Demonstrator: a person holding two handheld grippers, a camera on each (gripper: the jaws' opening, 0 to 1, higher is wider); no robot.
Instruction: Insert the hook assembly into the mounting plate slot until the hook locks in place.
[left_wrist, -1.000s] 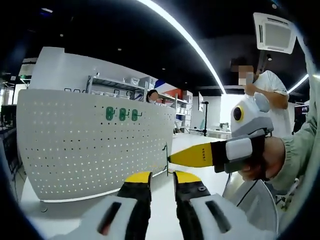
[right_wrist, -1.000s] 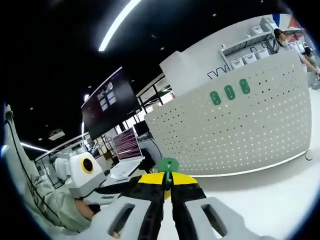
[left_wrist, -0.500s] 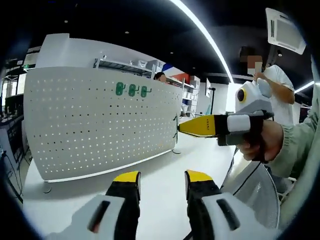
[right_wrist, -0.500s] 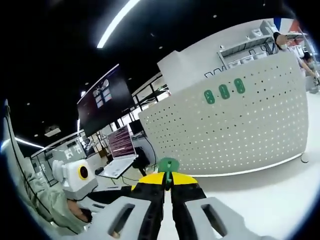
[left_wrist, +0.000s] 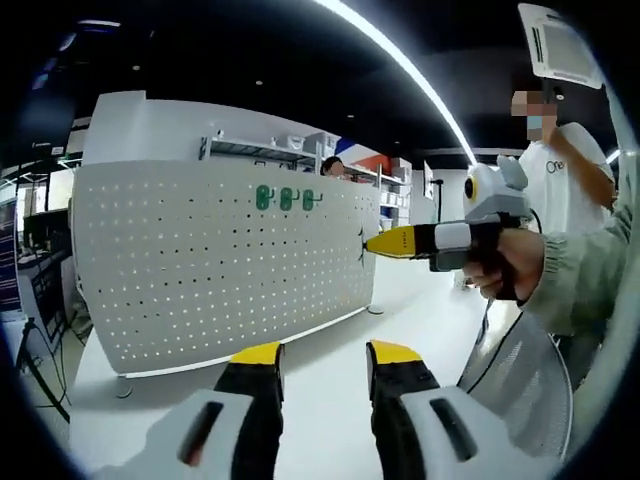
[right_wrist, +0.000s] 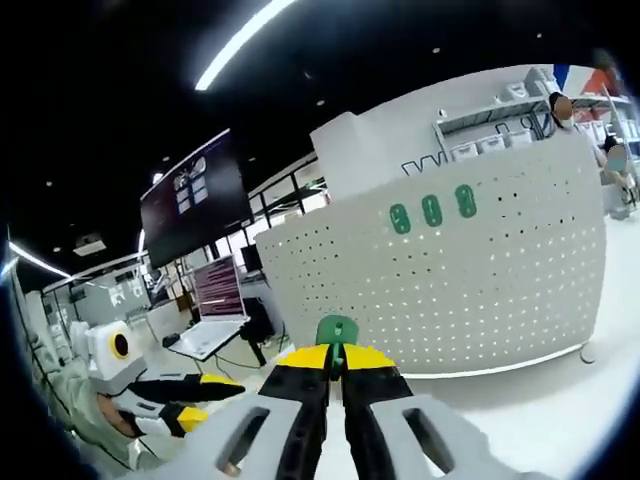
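Left gripper view: the left gripper rises from the bottom, its yellow-tipped jaws spread apart with nothing between them, over the white table.
Pegboard: the white perforated mounting plate stands upright on the table, curved by the lens, well beyond the spread jaws.
Mounted hooks: three green hooks sit side by side near the plate's top edge.
Right gripper from outside: the right gripper comes in from the right, held in a person's hand, its yellow tip right at the plate's right edge; a thin dark hook wire shows at that tip, contact with the plate too fine to call.
Right gripper view: the right gripper is clenched on the green hook assembly, whose rounded head stands up just above the closed yellow jaw tips.
Plate from here: the mounting plate stands ahead, green hooks near its top.
Left gripper from here: the left gripper sits low at the left, jaws apart.
Background: laptop and dark screen to the left.
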